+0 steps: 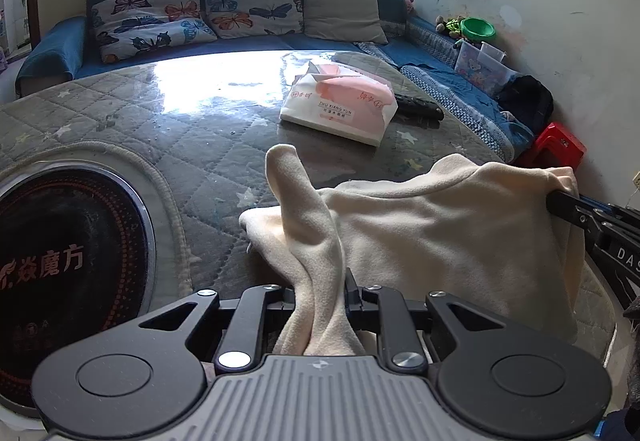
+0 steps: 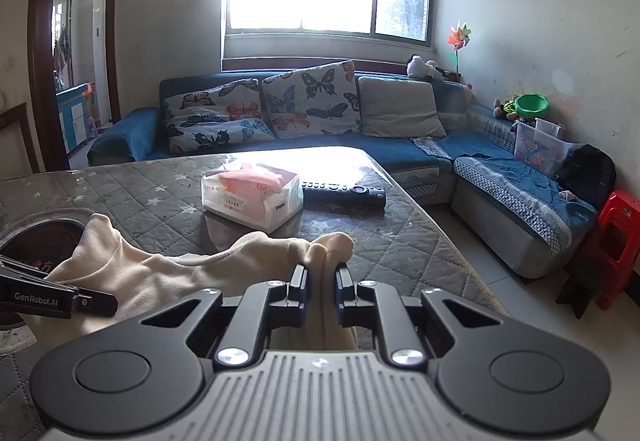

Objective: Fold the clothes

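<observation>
A cream fleece garment (image 1: 432,225) hangs stretched between both grippers over the quilted grey table (image 1: 192,129). My left gripper (image 1: 320,293) is shut on one bunched edge, and a fold of cloth stands up above its fingers. In the right wrist view the same garment (image 2: 168,273) runs leftward from my right gripper (image 2: 322,281), which is shut on another bunched edge. The right gripper's fingers (image 1: 568,203) show at the right of the left wrist view, and the left gripper's fingers (image 2: 92,301) at the left of the right wrist view. Part of the cloth rests on the table.
A pink-and-white tissue pack (image 1: 340,105) and a black remote (image 2: 344,195) lie on the table's far side. A round black induction cooktop (image 1: 68,269) is set into the table at left. A blue corner sofa (image 2: 500,177) with cushions wraps behind, and a red stool (image 2: 616,233) stands right.
</observation>
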{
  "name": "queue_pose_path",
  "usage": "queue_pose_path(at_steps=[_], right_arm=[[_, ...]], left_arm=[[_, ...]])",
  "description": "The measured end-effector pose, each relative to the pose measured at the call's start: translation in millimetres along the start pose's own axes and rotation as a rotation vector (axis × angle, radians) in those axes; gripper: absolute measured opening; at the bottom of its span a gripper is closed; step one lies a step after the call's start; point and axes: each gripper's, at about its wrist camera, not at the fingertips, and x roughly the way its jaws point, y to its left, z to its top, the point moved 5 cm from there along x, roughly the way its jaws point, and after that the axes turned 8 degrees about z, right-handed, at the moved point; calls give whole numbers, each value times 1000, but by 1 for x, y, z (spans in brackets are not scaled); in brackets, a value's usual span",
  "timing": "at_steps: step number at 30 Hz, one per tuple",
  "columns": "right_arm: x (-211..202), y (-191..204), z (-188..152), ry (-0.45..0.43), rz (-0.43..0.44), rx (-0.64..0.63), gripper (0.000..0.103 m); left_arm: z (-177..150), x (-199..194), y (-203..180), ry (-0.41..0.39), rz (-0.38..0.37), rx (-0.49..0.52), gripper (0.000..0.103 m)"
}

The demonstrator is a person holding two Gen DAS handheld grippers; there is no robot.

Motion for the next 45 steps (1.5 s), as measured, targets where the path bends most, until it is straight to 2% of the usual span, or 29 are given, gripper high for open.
queue_pose_path(at_steps=[19,22,29,33,35,39,45], right_arm=[[17,-11,-13,47,2,43,13],[23,-17,-19,65,-11,54,13],[18,-29,-31,85,-30,67,15],[6,-20,-34,79,22,48,17],[0,-11,-40,84,63,42,25],[-12,10,-53,95,151,22,31],[-17,30,-74,121,182,-47,34]], left_arm=[[-5,4,5,29,2,7,20],[-7,7,7,33,18,17,24],[-11,7,20,36,61,16,43],[-14,-1,21,9,70,40,45],[-15,-5,21,-5,75,52,46],[-18,-13,21,-32,85,75,48],[-29,-19,12,-56,96,152,52]])
